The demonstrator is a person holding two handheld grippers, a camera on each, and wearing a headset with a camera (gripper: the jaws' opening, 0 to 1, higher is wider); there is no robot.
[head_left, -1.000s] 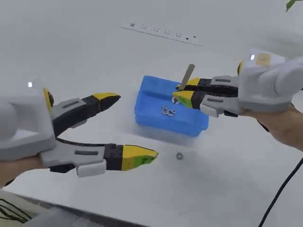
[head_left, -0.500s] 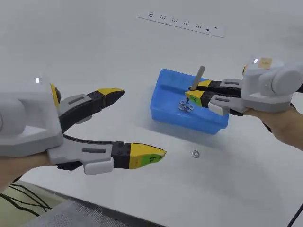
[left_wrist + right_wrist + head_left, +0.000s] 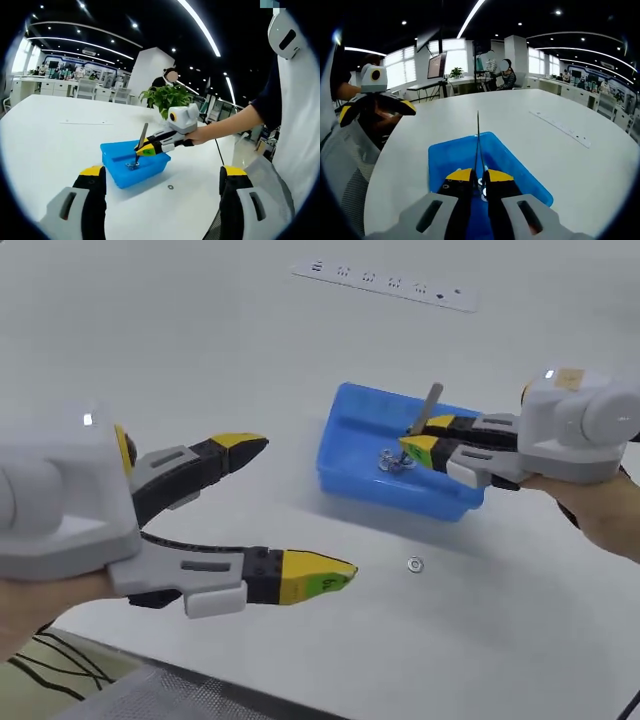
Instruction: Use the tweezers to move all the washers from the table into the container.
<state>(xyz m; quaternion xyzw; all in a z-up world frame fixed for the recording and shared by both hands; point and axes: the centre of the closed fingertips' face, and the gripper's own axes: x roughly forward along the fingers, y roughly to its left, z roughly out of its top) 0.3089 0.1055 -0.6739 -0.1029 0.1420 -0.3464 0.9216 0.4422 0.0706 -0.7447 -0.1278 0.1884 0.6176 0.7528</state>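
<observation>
The right gripper [image 3: 428, 446] has its yellow-tipped jaws pressed together on a pair of slim grey metal tweezers [image 3: 430, 405]. The handle end of the tweezers slants up out of the jaws, and the points aim down into a blue rectangular plastic container [image 3: 350, 430]. In the right gripper view the tweezers [image 3: 478, 135] run as a thin line out from between the closed jaws and over the container [image 3: 520, 170]. The points sit at a small cluster of silvery metal washers [image 3: 395, 462] on the container floor. Whether a washer is pinched between them cannot be told.

Just in front of the container's near wall, a single small metal washer [image 3: 415, 564] lies flat on the white tabletop [image 3: 200, 360], apart from the container.

The left gripper [image 3: 300, 508] hangs well to the left of the container, its jaws spread wide with nothing between them. The left gripper view looks across the tabletop at the container [image 3: 150, 172], the right gripper [image 3: 150, 147] and the lone washer [image 3: 170, 187].

A long white power strip [image 3: 385, 285] lies at the far side of the tabletop.
</observation>
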